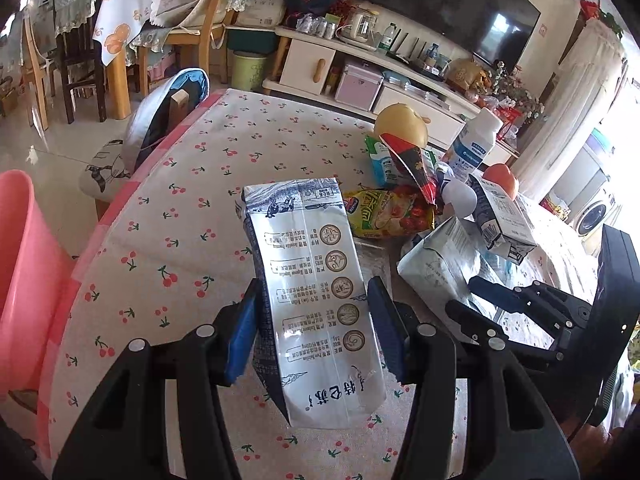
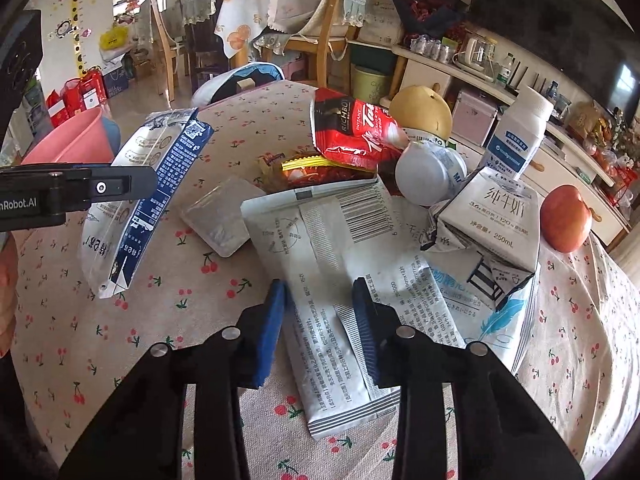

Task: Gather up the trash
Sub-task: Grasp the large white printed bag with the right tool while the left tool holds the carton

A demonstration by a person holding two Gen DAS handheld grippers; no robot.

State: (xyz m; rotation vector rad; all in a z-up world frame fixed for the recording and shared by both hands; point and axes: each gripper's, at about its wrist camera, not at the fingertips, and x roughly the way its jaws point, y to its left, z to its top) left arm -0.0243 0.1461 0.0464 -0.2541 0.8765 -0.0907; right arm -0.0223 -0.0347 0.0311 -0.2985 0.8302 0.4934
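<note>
1. Left tool (image 1: 312, 332) clamped on a flattened blue-and-white milk carton (image 1: 312, 292), held clear of the counter; carton's long axis running straight out along the fingers, far end pointing away.
2. Pink bin (image 1: 24, 276) low at the left, beyond the counter edge; nearer the left tool than the right. Judged: next move for the held carton is a swing left and down to the bin.
3. Right tool (image 2: 320, 332) closed to its narrowest on a flat white printed pack (image 2: 340, 300); pack lying on the counter, long axis along the fingers, far end against the snack wrappers (image 2: 344, 136).
4. More trash far right: small milk carton (image 2: 496, 216), white bottle (image 2: 516, 136). Pear (image 2: 420, 110) and apple (image 2: 566, 218) likely not trash.
5. Counter (image 1: 192, 208) under cherry-print cloth. Room: chairs, TV cabinet behind.
</note>
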